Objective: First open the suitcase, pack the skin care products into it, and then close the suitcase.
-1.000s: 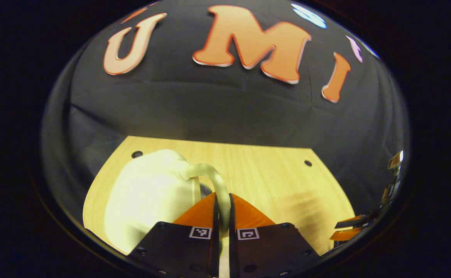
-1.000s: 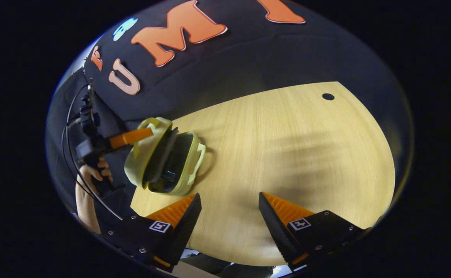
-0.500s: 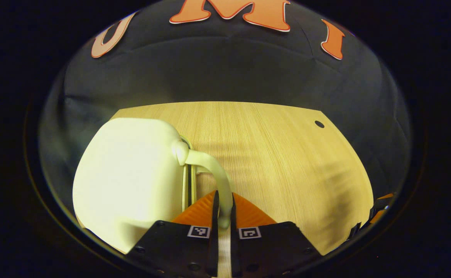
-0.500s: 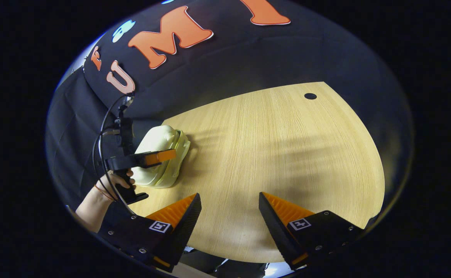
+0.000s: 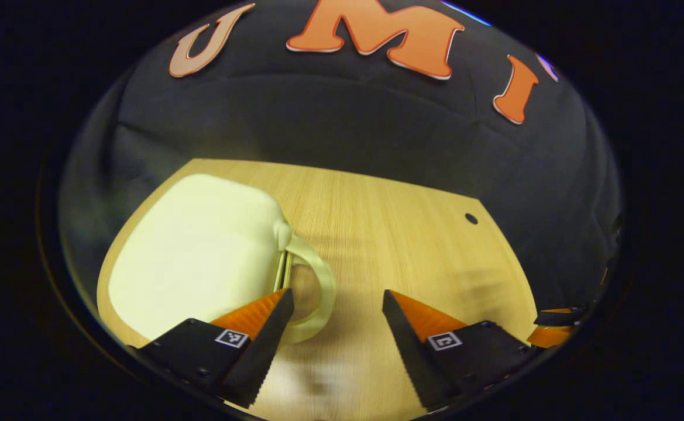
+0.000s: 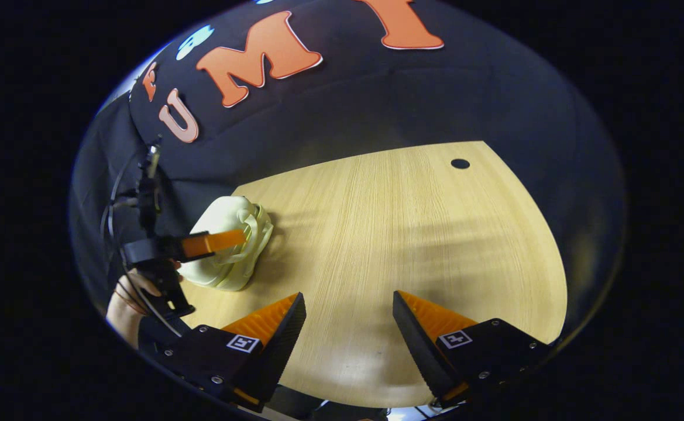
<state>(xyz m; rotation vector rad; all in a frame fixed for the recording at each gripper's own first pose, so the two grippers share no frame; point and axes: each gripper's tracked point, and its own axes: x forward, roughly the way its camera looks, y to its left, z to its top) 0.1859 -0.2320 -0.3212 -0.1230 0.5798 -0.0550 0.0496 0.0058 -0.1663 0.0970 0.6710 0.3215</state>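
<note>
A pale yellow-green suitcase lies shut on the wooden table, at the left of the left gripper view. Its looped handle curves out just beside the inner edge of one finger. My left gripper is open, with the handle loose between its fingers and nothing pressed. In the right gripper view the suitcase sits at the table's left end, with the left gripper and the hand holding it at the handle side. My right gripper hangs open over bare table, well right of the suitcase.
The table has a small round hole near its far right corner, which the left gripper view shows as the hole. Black cloth walls the booth behind and to the left. The right gripper peeks in at the right edge.
The suitcase lid came down from open to shut while the left gripper held the handle. The left gripper has since opened and let the handle go. The right gripper barely moved.
</note>
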